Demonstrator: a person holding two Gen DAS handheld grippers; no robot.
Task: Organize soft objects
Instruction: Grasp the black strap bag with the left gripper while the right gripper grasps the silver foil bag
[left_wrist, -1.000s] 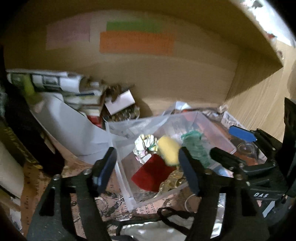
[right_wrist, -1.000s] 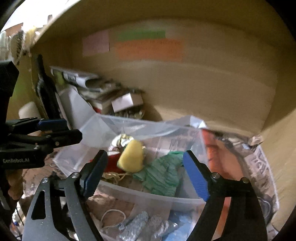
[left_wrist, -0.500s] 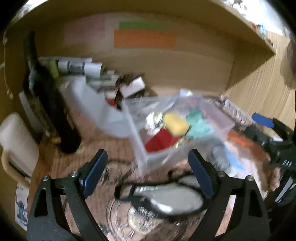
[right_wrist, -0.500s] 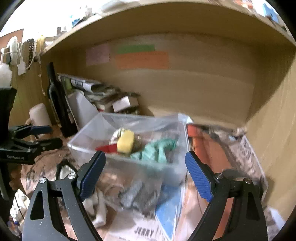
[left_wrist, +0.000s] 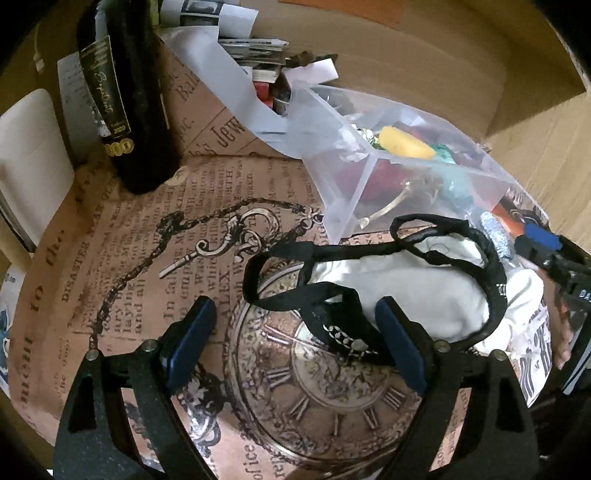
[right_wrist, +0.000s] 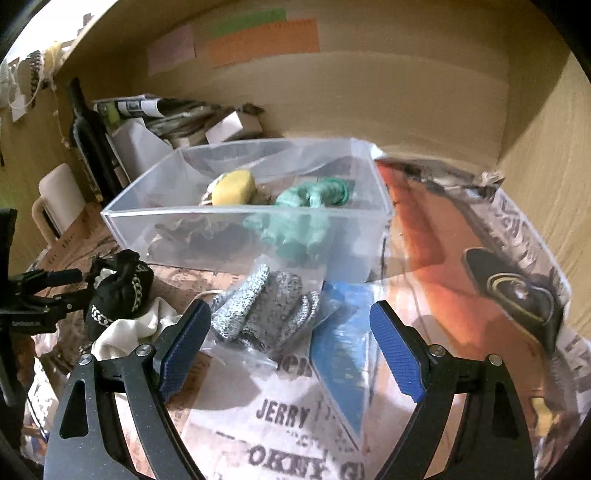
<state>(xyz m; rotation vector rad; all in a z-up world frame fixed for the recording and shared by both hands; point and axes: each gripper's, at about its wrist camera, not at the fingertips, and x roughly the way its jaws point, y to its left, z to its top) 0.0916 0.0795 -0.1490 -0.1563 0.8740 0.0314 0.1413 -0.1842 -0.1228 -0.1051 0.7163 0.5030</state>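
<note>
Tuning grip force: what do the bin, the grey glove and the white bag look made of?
Bin: clear rigid plastic, glossy, contents visible through its walls. Grey glove: speckled knit fabric, inside a clear plastic bag. White bag: soft matte cloth, wrinkled, with black strap.

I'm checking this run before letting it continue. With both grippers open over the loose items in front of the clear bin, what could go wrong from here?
The black strap loops loosely around the white cloth pouch, so the open left gripper may snag only strap and drag the pouch. The grey knitted item lies in a slippery clear bag; the open right gripper could pinch plastic alone. The clear bin sits close and might get nudged.
</note>
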